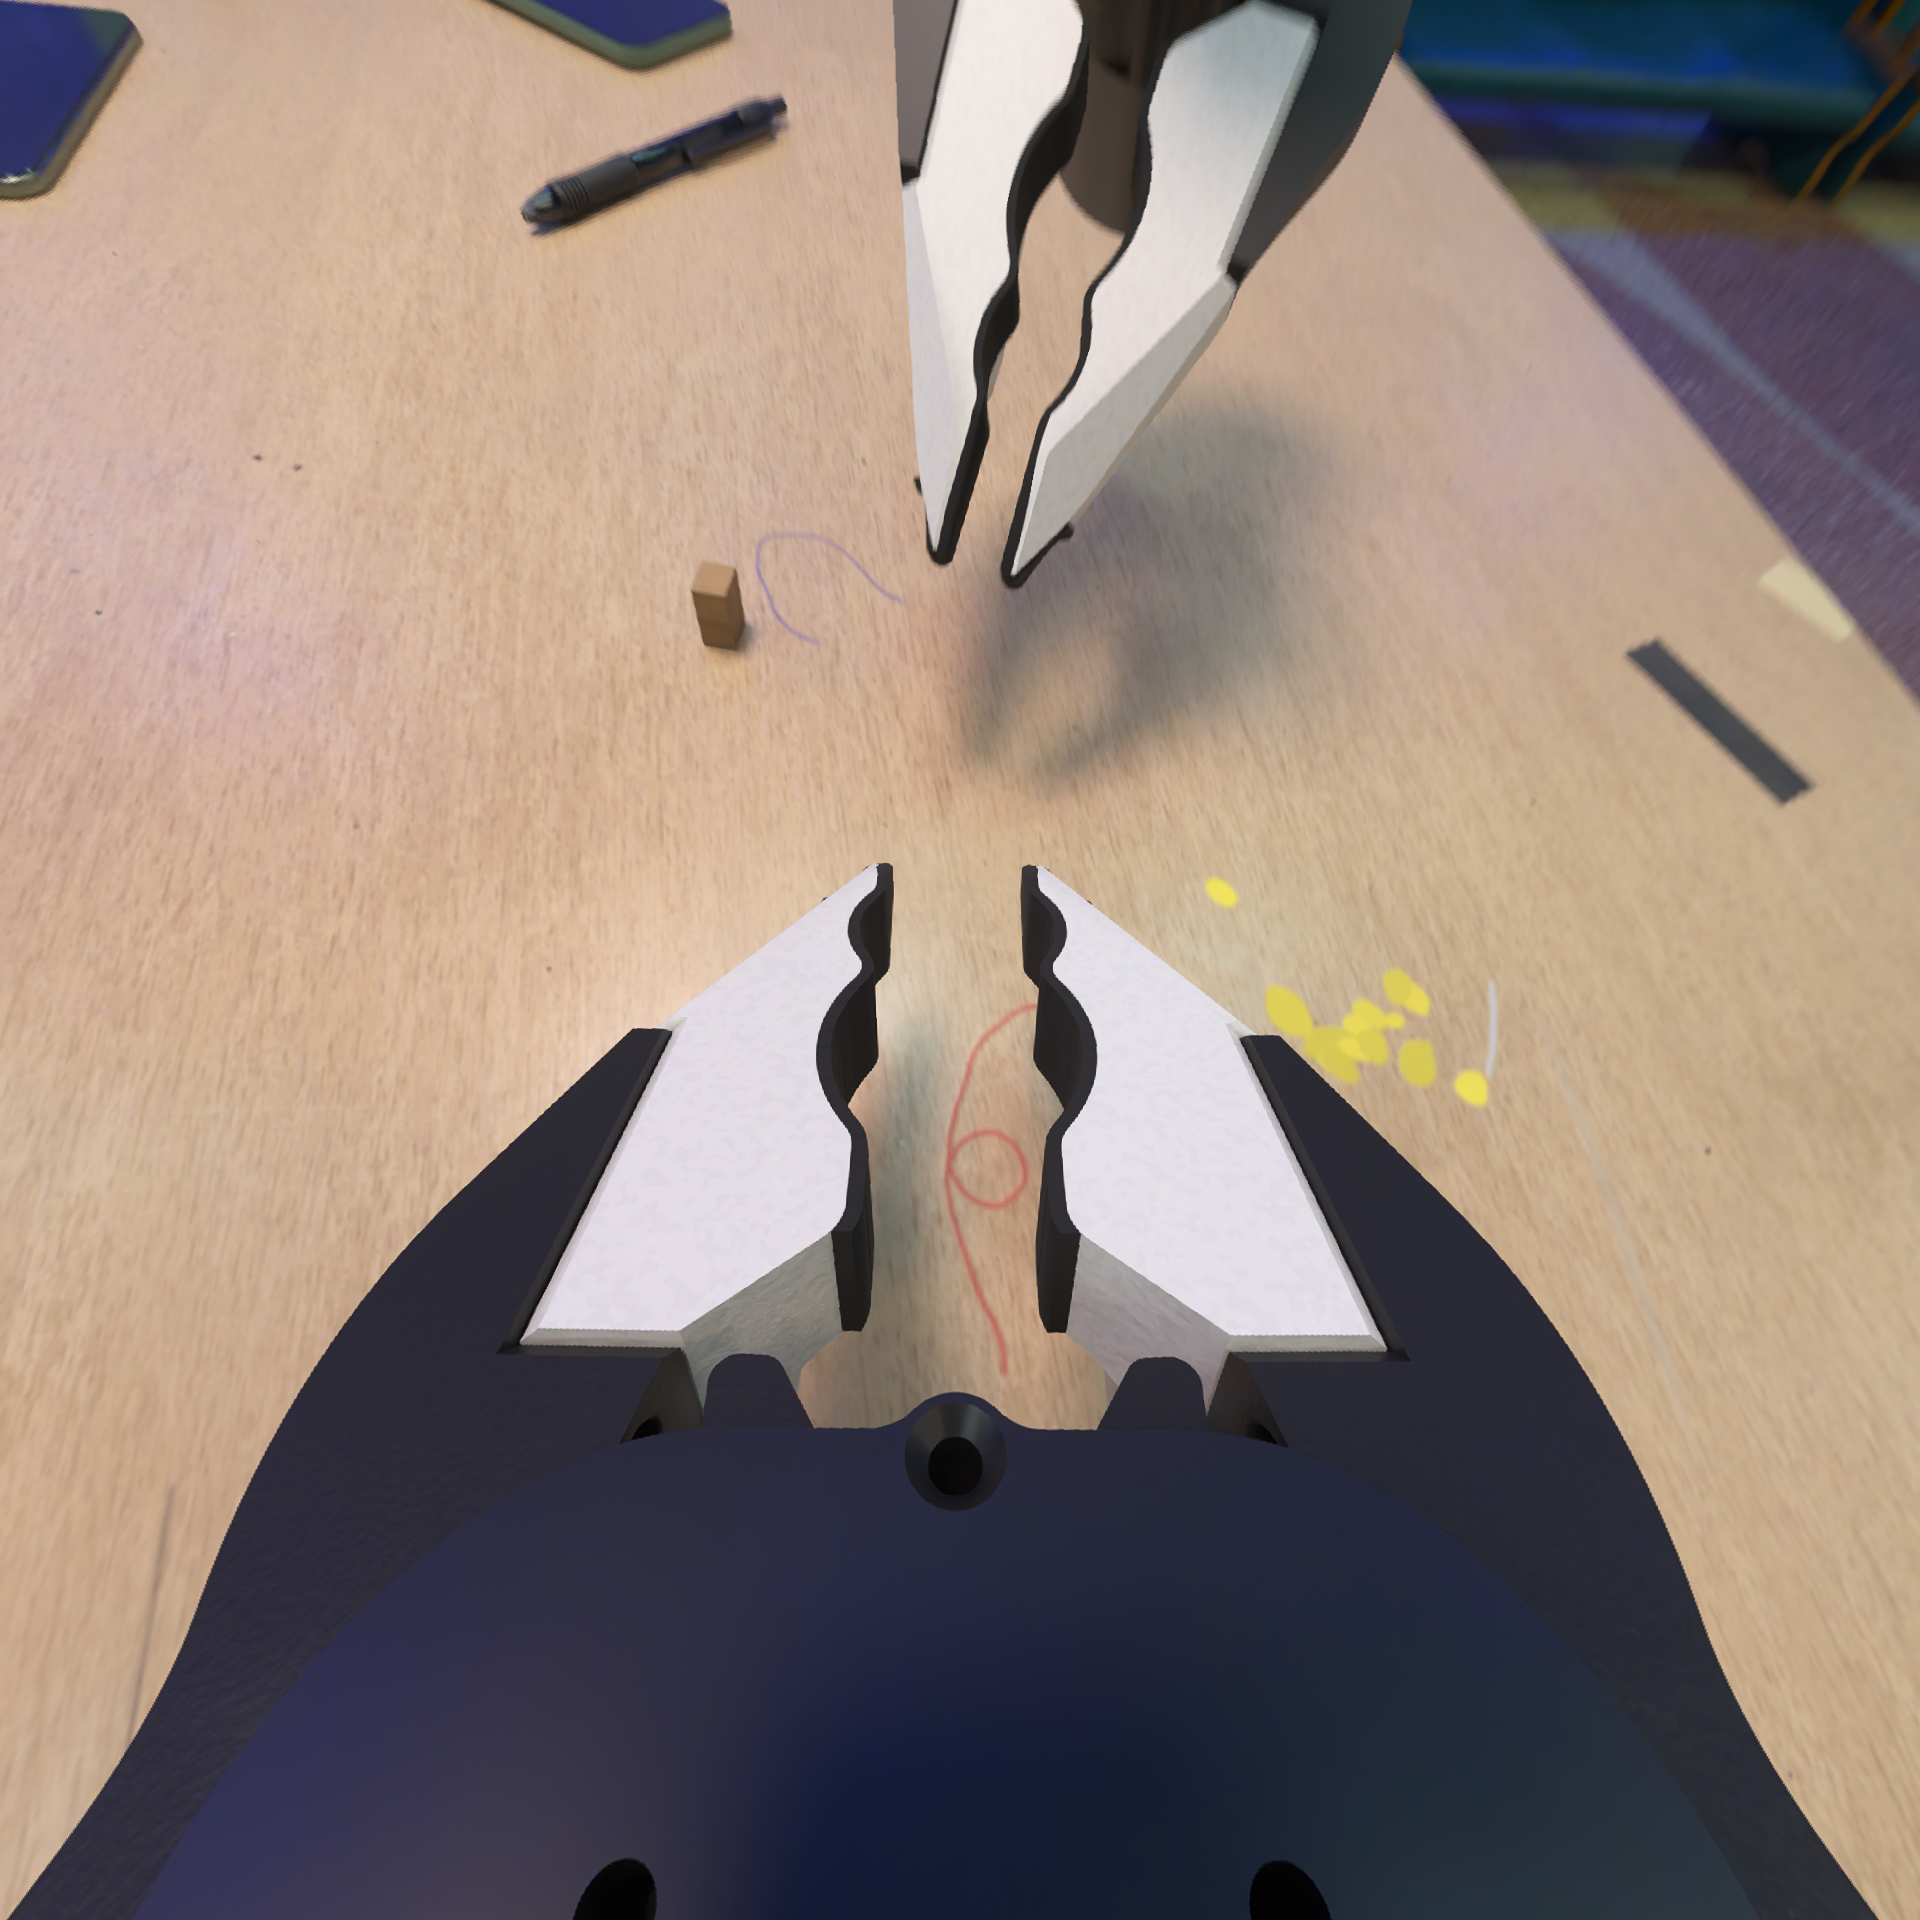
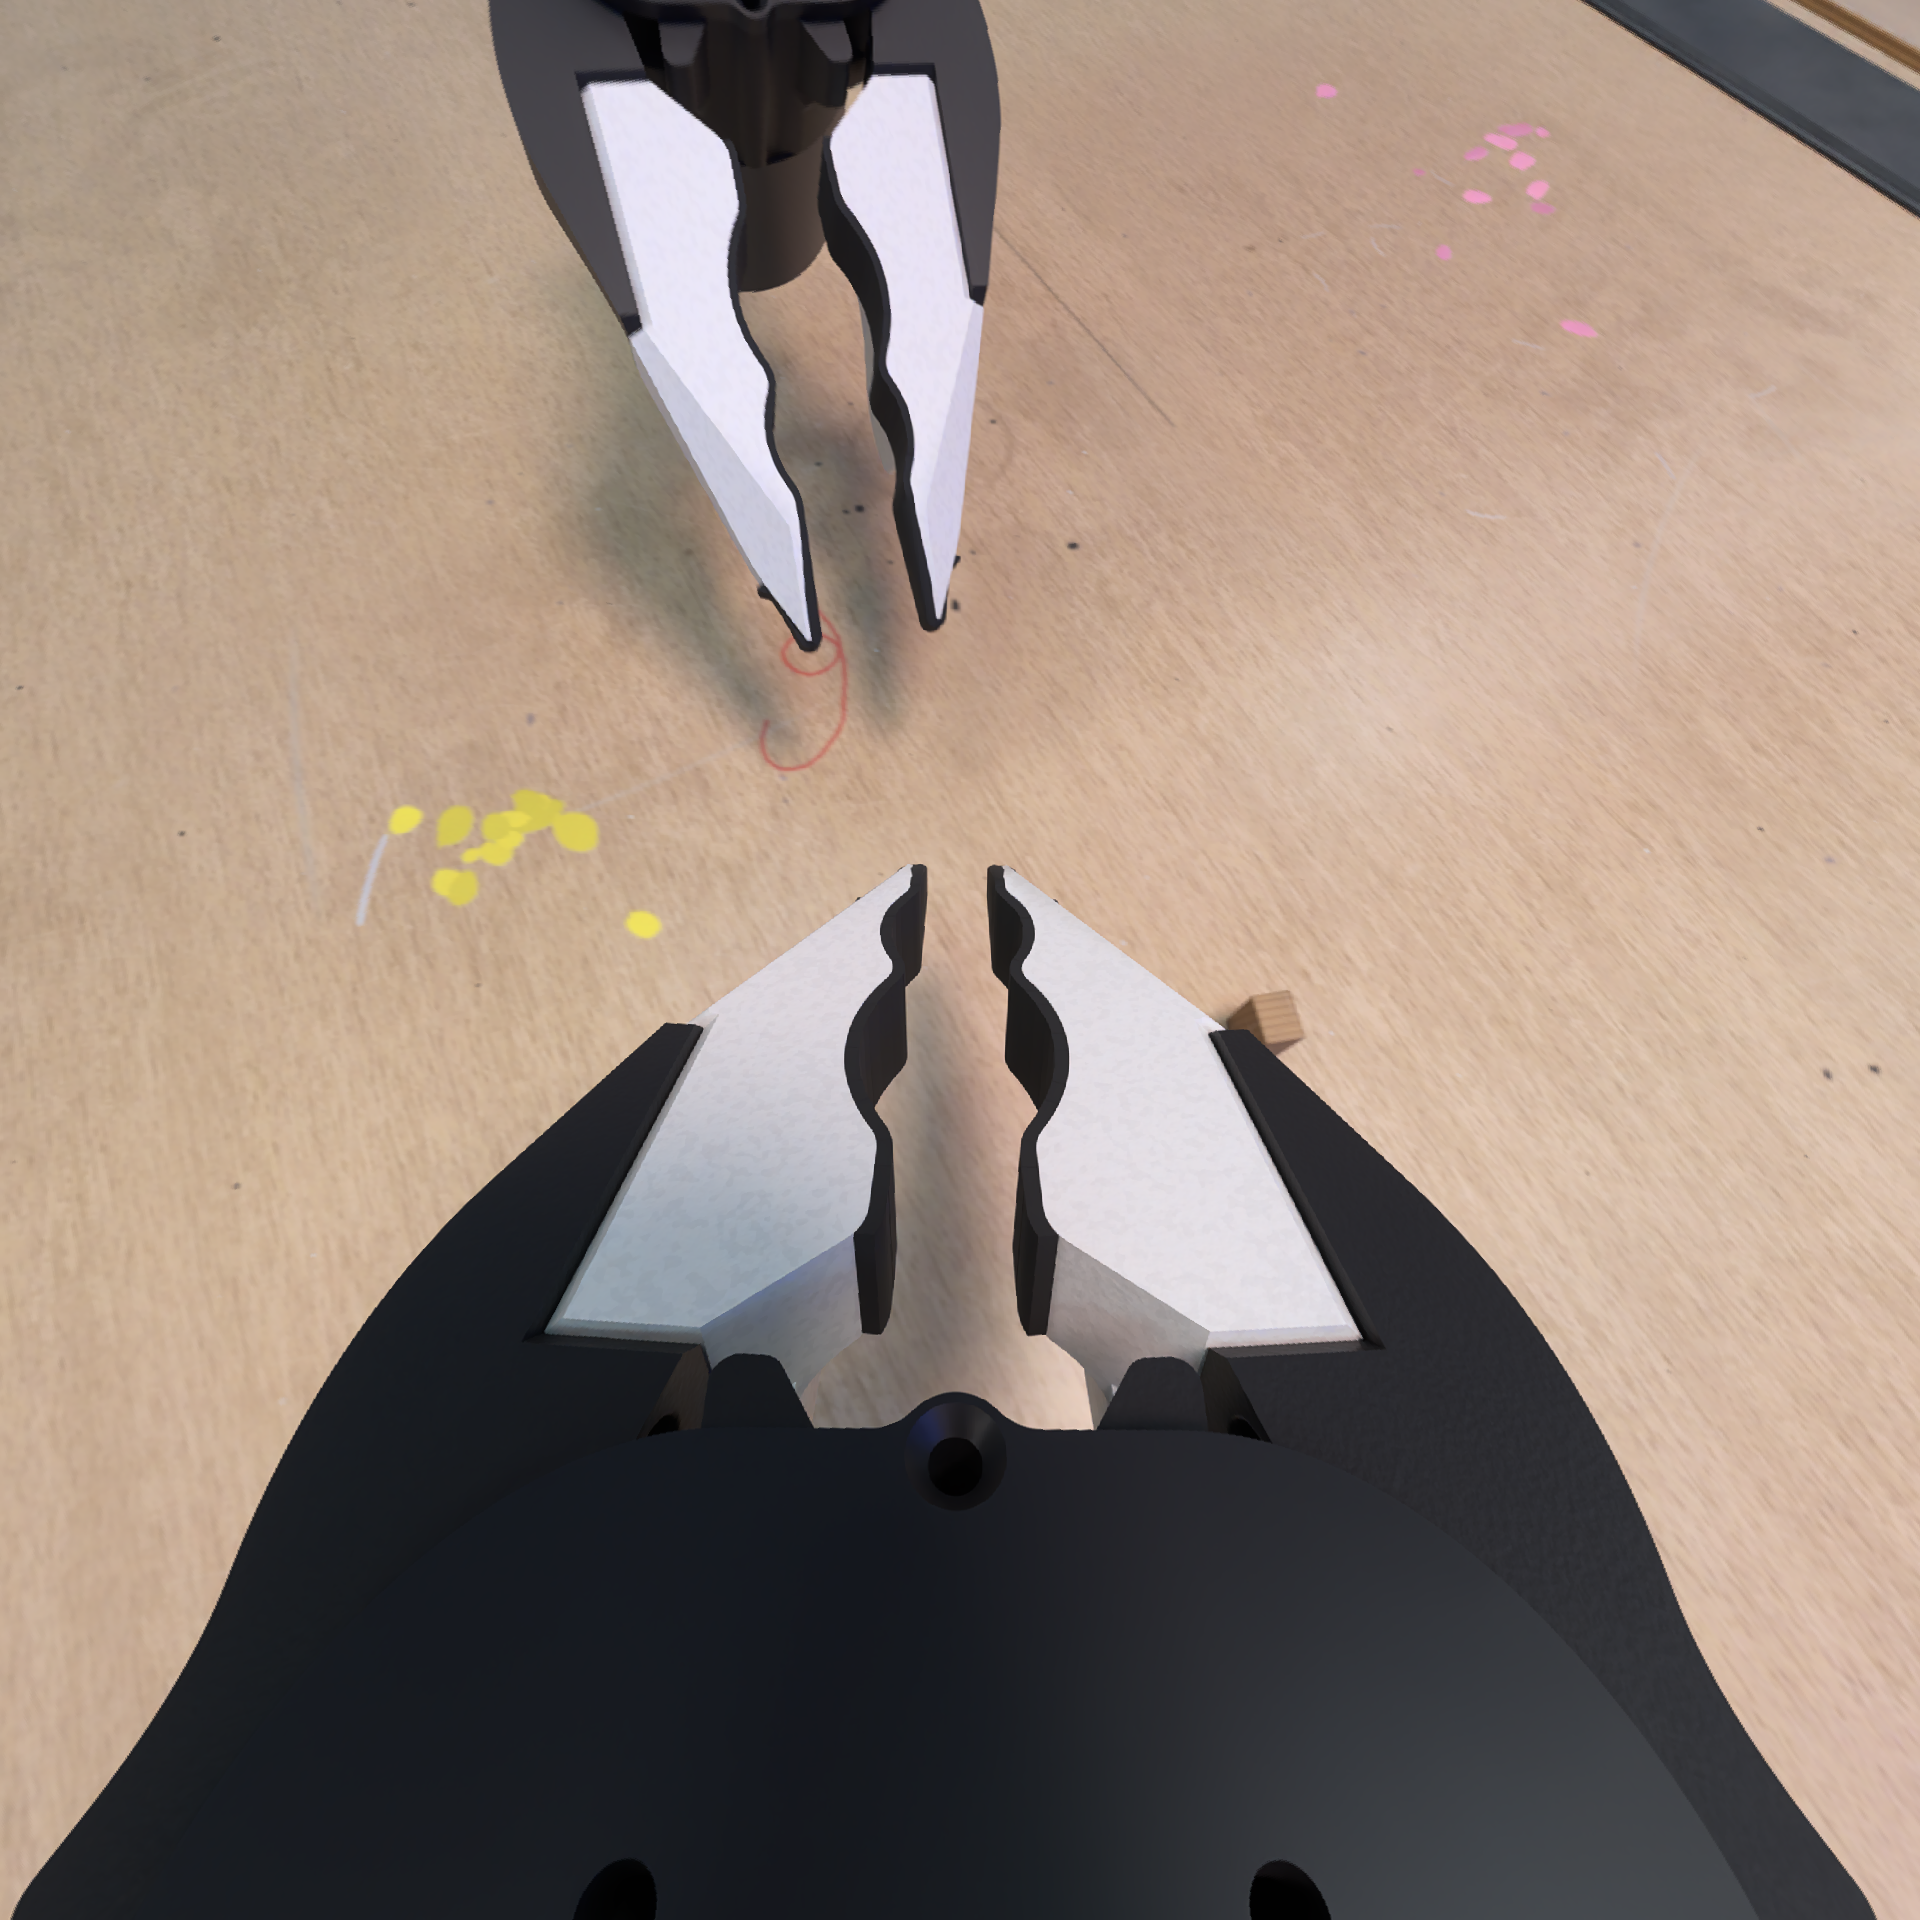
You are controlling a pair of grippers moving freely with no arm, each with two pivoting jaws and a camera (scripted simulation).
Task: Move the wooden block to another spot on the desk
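Note:
A small wooden block [image 1: 718, 617] stands upright on the light wooden desk [image 1: 364, 831], ahead and to the left of my left gripper [image 1: 956, 873]. My left gripper is open and empty above a red scribble [image 1: 982, 1164]. My right gripper [image 1: 975, 566] shows in the left wrist view pointing down, open and empty, to the right of the block and apart from it. In the right wrist view my right gripper [image 2: 956, 873] is open, and the block [image 2: 1270, 1016] peeks out beside its right finger. The left gripper [image 2: 871, 629] faces it farther off.
A black pen [image 1: 655, 158] and two dark flat devices [image 1: 57, 94] [image 1: 634, 21] lie at the far left. Yellow spots [image 1: 1351, 1029], a purple line [image 1: 821, 582], a dark strip [image 1: 1716, 719] and pink spots [image 2: 1507, 177] mark the desk. The desk edge [image 1: 1662, 416] runs along the right.

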